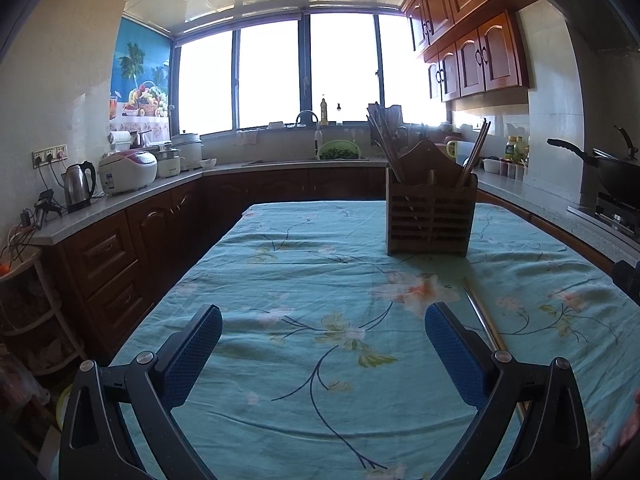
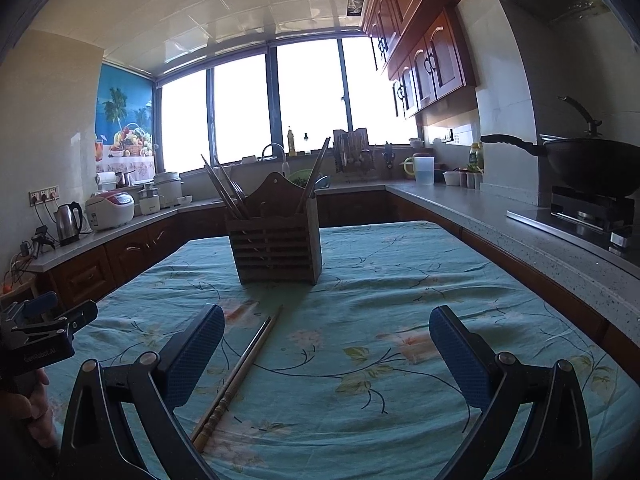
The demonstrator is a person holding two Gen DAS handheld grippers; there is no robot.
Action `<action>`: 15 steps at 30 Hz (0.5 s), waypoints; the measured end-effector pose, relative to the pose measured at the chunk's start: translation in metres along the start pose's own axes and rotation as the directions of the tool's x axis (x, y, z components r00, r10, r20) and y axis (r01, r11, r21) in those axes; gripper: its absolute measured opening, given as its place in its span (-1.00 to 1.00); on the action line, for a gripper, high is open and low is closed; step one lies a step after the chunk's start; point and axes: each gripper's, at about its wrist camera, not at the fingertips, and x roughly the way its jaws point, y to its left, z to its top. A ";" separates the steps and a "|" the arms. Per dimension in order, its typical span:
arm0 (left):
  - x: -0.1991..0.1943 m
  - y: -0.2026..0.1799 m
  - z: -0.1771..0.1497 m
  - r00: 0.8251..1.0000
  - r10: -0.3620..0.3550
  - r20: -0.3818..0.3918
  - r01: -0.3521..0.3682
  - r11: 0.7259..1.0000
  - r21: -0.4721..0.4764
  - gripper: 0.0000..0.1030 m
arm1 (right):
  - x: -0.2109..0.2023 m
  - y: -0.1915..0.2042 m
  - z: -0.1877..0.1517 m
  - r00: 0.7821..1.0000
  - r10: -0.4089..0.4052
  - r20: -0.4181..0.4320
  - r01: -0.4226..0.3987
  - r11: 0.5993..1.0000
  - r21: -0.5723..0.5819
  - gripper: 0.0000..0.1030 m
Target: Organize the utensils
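From the left wrist camera, the left claw (image 1: pixel 323 330) hangs low over the tabletop (image 1: pixel 280 264), its two blue-padded fingers (image 1: pixel 192 356) spread wide with nothing between them, only the teal flowered cloth showing in the gap. Ahead and a little to the right stands the wooden utensil holder (image 1: pixel 431 216), upright on the cloth, with a bundle of chopsticks (image 1: pixel 384 148) leaning out of its left compartment and a few more sticking up from the right one. A loose pair of chopsticks (image 1: pixel 482 318) lies flat on the cloth just beside the outer edge of the right finger, running from near the holder's shadow back toward the camera and partly hidden behind that finger. A kettle (image 1: pixel 79 186) and a rice cooker (image 1: pixel 127 170) sit on the counter at far left, and a wok (image 1: pixel 616 174) rests on the stove at right. From the right wrist camera, the right claw (image 2: pixel 326 330) is likewise spread open and holds nothing. The same loose pair of chopsticks (image 2: pixel 240 372) lies on the tabletop (image 2: pixel 420 272) between its fingers, close against the left one, tips pointing toward the utensil holder (image 2: pixel 275 240), which stands well ahead, near the cloth's middle. The left claw (image 2: pixel 52 320) shows at the far left edge, held in a hand (image 2: pixel 34 408).
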 end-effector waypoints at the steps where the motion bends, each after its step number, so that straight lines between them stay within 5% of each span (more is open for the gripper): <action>1: 0.000 0.000 0.000 1.000 0.000 -0.001 0.000 1.000 -0.001 0.99 | 0.000 0.000 0.000 1.000 0.000 -0.001 0.000 1.000 0.000 1.00; 15: -0.010 0.009 0.007 0.998 -0.015 0.065 0.020 0.998 -0.068 0.99 | -0.010 0.007 0.016 0.999 -0.035 0.036 0.036 0.999 -0.039 1.00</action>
